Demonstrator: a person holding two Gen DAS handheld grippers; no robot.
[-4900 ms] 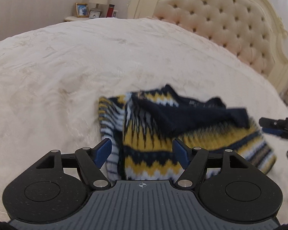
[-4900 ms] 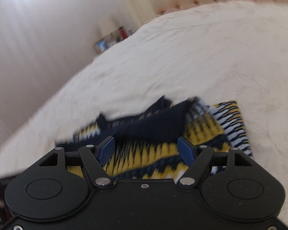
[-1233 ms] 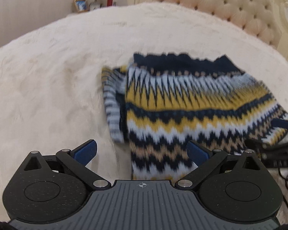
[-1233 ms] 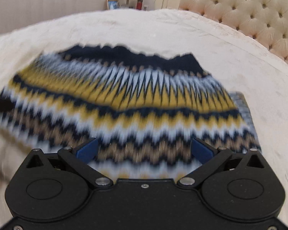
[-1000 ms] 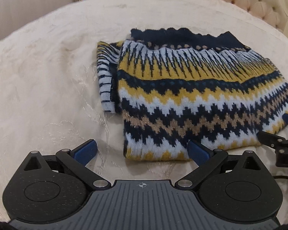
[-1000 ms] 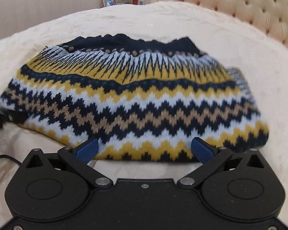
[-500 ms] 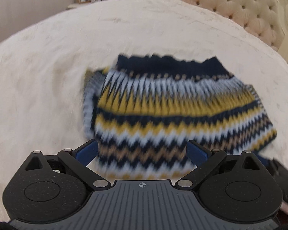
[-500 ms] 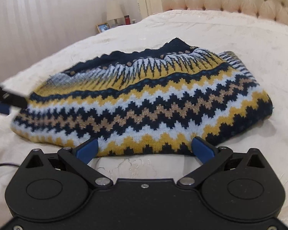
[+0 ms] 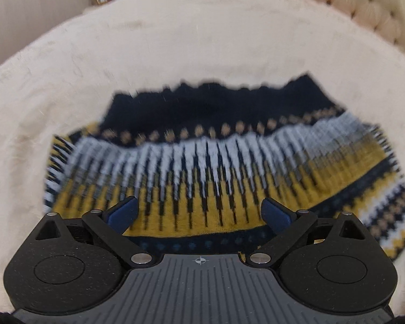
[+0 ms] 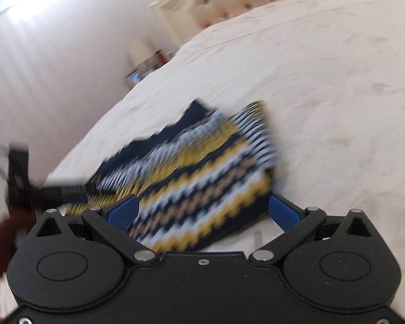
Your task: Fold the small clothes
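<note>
Knitted sweater (image 9: 216, 162) on bed (image 9: 175, 40): soft, floppy, likely grippy; pinch near hem corners. Left gripper (image 9: 199, 210) and right gripper (image 10: 202, 210) jaws spread, empty.

The knitted sweater (image 9: 218, 162) lies folded and flat on the cream bed (image 9: 175, 43), a compact, roughly rectangular bundle. Its far edge is a plain navy band with a ragged, scalloped outline. Nearer come a row of tan dots, long white and navy spikes, a wide mustard band, then navy, white, tan and yellow zigzags toward the near edge. A narrow striped fold, navy and white with mustard, sticks out along the left side. From the right wrist view the sweater (image 10: 202, 172) appears blurred, its zigzag rows running diagonally.
</note>
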